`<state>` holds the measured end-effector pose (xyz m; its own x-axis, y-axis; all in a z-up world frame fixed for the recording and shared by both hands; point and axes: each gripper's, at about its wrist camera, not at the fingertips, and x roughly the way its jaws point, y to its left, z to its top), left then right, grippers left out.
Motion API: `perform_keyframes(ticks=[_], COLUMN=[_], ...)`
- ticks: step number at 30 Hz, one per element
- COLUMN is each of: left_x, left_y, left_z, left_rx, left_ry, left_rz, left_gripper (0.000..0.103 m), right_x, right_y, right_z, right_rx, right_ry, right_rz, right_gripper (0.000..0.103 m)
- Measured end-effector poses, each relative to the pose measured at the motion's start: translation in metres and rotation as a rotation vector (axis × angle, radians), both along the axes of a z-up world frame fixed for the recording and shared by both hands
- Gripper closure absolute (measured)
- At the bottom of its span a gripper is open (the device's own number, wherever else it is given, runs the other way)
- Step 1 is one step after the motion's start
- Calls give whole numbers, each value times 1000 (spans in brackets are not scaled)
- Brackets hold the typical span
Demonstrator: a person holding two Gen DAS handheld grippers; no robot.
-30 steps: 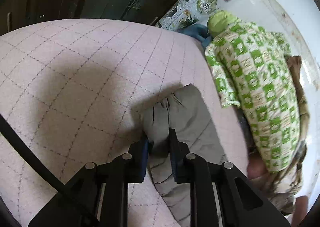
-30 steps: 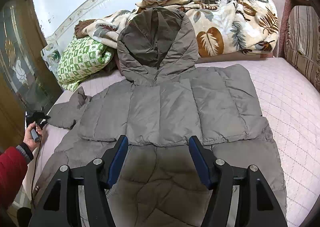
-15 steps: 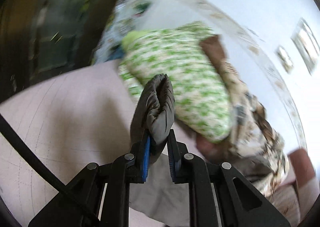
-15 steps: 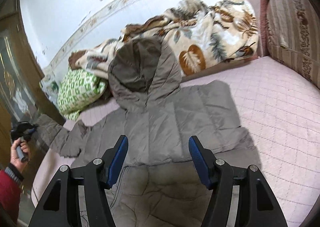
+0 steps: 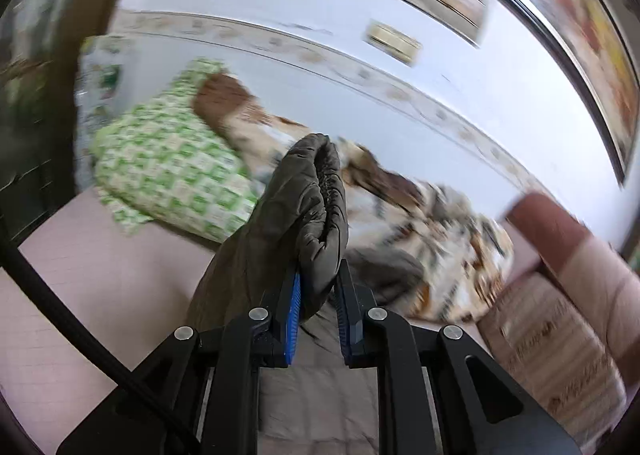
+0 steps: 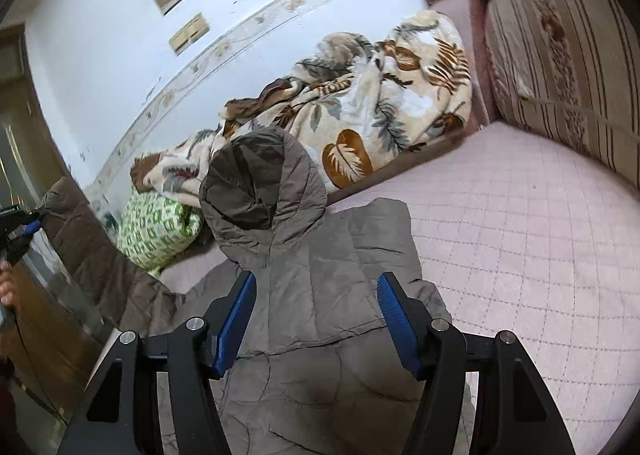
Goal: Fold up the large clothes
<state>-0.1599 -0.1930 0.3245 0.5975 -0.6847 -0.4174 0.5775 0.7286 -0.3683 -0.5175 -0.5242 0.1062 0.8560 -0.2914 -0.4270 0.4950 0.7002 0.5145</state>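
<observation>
A grey hooded puffer jacket [image 6: 320, 275] lies flat on the pink quilted bed [image 6: 520, 235], hood [image 6: 256, 183] toward the wall. Its left sleeve [image 6: 92, 255] is stretched up off the bed to the left. My left gripper [image 5: 318, 287] is shut on the sleeve's cuff [image 5: 316, 211], which stands up between the blue pads. In the right wrist view the left gripper [image 6: 24, 227] shows at the far left edge, held by a hand [image 6: 8, 289]. My right gripper [image 6: 316, 295] hovers open above the jacket's back, with nothing between its fingers.
A leaf-print blanket [image 6: 380, 103] is bundled against the wall behind the hood. A green checked pillow [image 6: 156, 227] lies at its left. A striped cushion [image 6: 560, 55] and brown headboard stand at the right. A dark cable [image 5: 80, 335] crosses the left wrist view.
My left gripper has lifted the sleeve cuff off the bed and swung it up and toward the wall, stretching the sleeve. My right gripper shifted slightly over the jacket, still open.
</observation>
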Motion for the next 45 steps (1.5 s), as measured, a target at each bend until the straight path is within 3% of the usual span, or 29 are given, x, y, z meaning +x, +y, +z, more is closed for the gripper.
perform_keyframes(ticks=[6, 16, 20, 23, 24, 27, 29, 33, 37, 42, 45], left_x=[-54, -114, -134, -151, -156, -168, -171, -153, -104, -34, 4], left_y=[-81, -185, -215, -225, -225, -218, -207, -174, -118, -56, -23], left_z=[-44, -194, -248, -265, -265, -254, -237, -205, -188, -200, -217], left_rx=[96, 264, 380, 461, 467, 455, 427, 380, 377, 430, 378], left_ry=[24, 180, 217, 181, 167, 137, 97, 30, -2, 22, 110], left_rz=[-132, -284, -353, -403, -426, -501, -526, -472, -288, -26, 30], left_gripper=[88, 88, 87, 78, 70, 60, 59, 51, 48, 46, 45], right_x=[-16, -26, -21, -16, -15, -9, -4, 6, 29, 59, 73], right_y=[-13, -21, -21, -21, -21, -21, -21, -18, -7, -6, -8], right_z=[5, 7, 8, 7, 7, 7, 7, 6, -1, -34, -53], right_rx=[23, 34, 24, 20, 18, 16, 18, 28, 76, 260, 339], right_ry=[-35, -49, -38, -29, -29, -25, -24, -22, 6, 39, 82], right_rz=[-19, -39, -39, -34, -33, -31, -30, -26, 63, 141, 135], right_gripper=[35, 35, 35, 35, 35, 35, 35, 35, 35, 35, 35])
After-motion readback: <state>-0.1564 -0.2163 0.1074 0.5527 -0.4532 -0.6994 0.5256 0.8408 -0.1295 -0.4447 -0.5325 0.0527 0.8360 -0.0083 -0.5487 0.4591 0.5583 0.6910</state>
